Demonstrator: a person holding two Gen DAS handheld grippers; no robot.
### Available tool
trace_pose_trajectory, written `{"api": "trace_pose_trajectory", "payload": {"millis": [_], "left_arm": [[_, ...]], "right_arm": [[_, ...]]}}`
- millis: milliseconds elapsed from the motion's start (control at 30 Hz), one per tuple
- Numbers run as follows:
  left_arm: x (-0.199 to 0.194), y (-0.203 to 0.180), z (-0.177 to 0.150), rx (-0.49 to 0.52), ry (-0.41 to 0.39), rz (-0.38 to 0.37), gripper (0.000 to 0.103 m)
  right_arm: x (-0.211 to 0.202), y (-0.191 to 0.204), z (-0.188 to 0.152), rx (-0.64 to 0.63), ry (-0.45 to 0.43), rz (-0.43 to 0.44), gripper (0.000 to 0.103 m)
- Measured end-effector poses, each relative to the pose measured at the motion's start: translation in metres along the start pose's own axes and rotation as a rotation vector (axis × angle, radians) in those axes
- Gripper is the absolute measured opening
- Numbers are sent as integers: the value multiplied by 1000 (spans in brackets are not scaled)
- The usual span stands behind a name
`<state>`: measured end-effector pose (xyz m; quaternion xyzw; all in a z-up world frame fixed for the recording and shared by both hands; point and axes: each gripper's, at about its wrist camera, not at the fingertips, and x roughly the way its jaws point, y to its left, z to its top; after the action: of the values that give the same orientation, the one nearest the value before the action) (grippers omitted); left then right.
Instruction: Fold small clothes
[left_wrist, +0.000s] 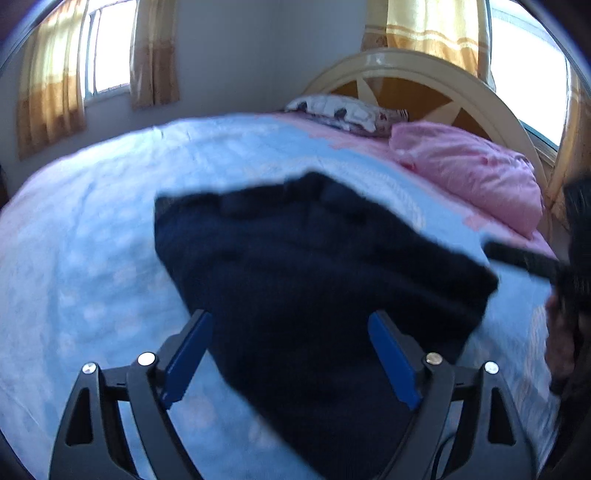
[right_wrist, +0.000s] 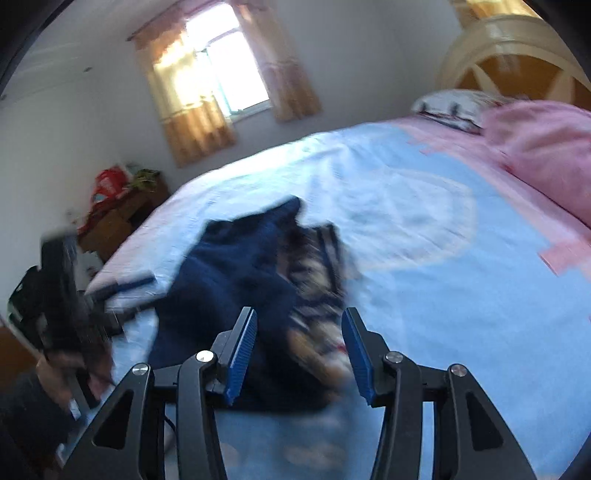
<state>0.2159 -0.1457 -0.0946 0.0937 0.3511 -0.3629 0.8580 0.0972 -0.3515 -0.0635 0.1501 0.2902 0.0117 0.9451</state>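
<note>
Both tools — left tool (left_wrist: 290, 354) wide, right tool (right_wrist: 299, 354) half-spread — hold nothing; next we regrasp the dark navy knit garment (left_wrist: 314, 258) on the pale blue bedspread (left_wrist: 92, 240).

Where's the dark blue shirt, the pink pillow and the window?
dark blue shirt (left_wrist: 314, 266): left wrist view, middle of the cloth.
pink pillow (left_wrist: 469, 173): left wrist view, its top.
window (right_wrist: 225, 81): right wrist view, the bright pane.

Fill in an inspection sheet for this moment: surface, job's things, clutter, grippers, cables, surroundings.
Surface: bed with light blue bedspread.
Job's things: dark navy garment lying loosely on the bedspread; a patterned piece shows beside it, blurred.
Clutter: pink pillow and patterned pillow at the headboard.
Grippers: left gripper open above the garment; right gripper open, nothing pinched.
Cables: nothing seen.
Surroundings: curtained window, cream headboard, cluttered wooden cabinet.
</note>
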Motion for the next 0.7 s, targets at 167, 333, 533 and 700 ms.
{"api": "trace_pose_trajectory", "payload": {"millis": [167,333,533,700], "left_arm": [[13,-10,-29,86,59,50,89],[13,-4,-35,88,59,8,93],[16,16,-38,-29,65,-82,95],[16,14,-43,-47,66,-94,96]], "right_arm": [[51,14,-5,-50,187,-112,22],[61,-3,-30,-39,262,-166,22],[48,4,3,-59,233,-96,44],[77,9,62,-35,171,1,48]]}}
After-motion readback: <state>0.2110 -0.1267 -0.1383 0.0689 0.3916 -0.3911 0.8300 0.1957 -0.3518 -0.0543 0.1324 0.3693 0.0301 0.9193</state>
